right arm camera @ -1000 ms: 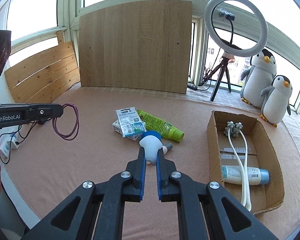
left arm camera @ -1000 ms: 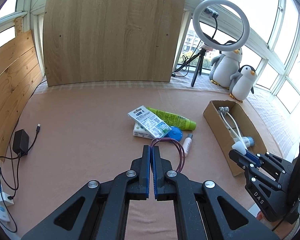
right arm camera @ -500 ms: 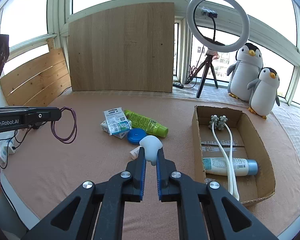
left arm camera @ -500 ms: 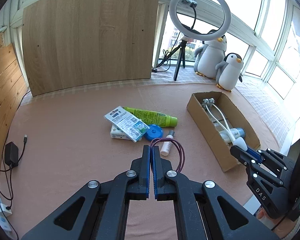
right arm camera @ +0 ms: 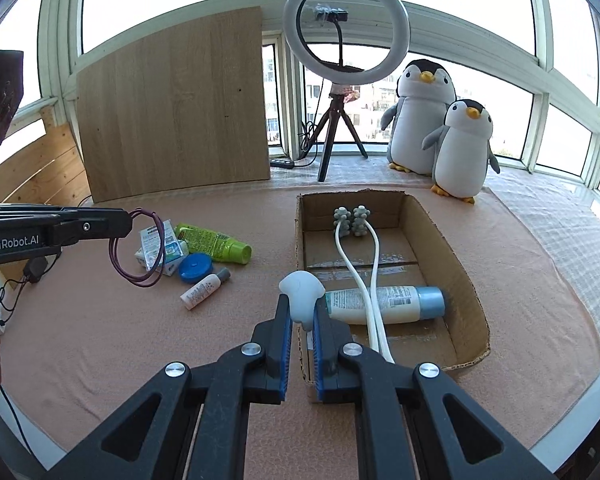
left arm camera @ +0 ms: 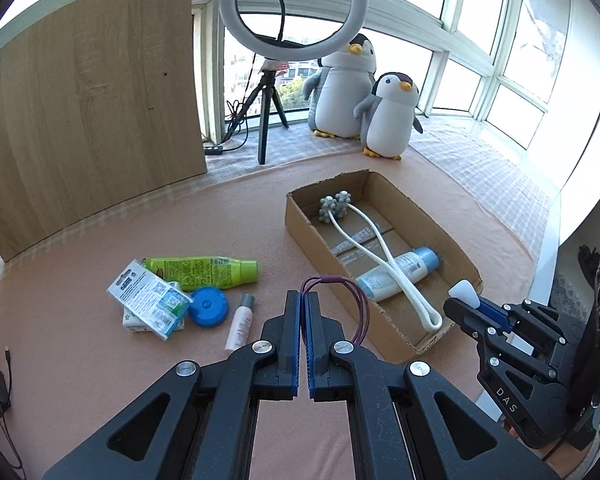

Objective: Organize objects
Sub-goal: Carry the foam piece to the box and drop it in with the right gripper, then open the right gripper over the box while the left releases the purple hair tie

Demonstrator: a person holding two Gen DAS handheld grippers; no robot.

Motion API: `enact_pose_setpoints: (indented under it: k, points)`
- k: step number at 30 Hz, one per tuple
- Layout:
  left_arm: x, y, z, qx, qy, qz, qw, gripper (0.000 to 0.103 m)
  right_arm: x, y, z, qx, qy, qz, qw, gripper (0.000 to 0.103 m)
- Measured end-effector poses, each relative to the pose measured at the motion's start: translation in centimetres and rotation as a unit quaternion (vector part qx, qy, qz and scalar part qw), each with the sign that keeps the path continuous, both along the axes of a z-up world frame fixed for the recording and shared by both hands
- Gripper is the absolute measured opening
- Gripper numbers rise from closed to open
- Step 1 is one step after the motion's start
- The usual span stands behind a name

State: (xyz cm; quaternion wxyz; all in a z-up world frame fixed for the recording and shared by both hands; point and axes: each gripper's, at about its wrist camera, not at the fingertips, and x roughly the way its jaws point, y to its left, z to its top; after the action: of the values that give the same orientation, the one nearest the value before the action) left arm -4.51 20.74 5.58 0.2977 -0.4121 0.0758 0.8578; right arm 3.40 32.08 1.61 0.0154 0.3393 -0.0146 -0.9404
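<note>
Box lies just far-right of our right gripper, clamped on a white piece, long axis running away, while left gripper pinches purple bands farther left.

Sunlit bay windows, wooden board leaning upright, ring light on tripod, pink-covered table

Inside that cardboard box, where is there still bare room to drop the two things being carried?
The cardboard box has bare floor along its right wall, beside the white massager, and at the near right corner past the blue-capped tube. The middle is crowded: the massager's arms cross over the tube.
</note>
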Motion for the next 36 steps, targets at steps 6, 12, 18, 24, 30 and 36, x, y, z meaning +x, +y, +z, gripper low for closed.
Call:
enact_pose_setpoints:
  k: [6,12,18,24,30,36]
  points:
    - [-1.2,4.9,-0.2,-0.001,-0.001,-0.040,0.9992,0.002,0.0,3.3,-0.6,-0.004,-0.007,-0.040,0.999,0.008]
    - [-1.9,9.4,-0.9,-0.001,-0.010,-0.070,0.9975,0.002,-0.3,6.2,-1.2,-0.007,-0.016,-0.071,0.997,0.008]
    - [-2.9,12.4,-1.7,-0.003,-0.019,-0.080,0.9966,0.002,-1.2,8.4,-1.7,-0.007,-0.027,-0.082,0.996,0.008]
    - [-4.2,14.0,-3.1,-0.010,-0.035,-0.081,0.9961,0.011,-2.8,9.8,-1.9,-0.007,-0.029,-0.082,0.996,0.010]
    - [-4.8,12.9,-3.5,-0.009,-0.022,-0.063,0.9977,0.062,-3.8,10.6,-2.7,-0.013,-0.039,-0.090,0.995,0.034]
    - [-7.0,8.0,-3.3,-0.001,-0.020,-0.001,0.9998,0.065,-3.8,10.3,-2.8,-0.014,-0.040,-0.095,0.995,0.034]
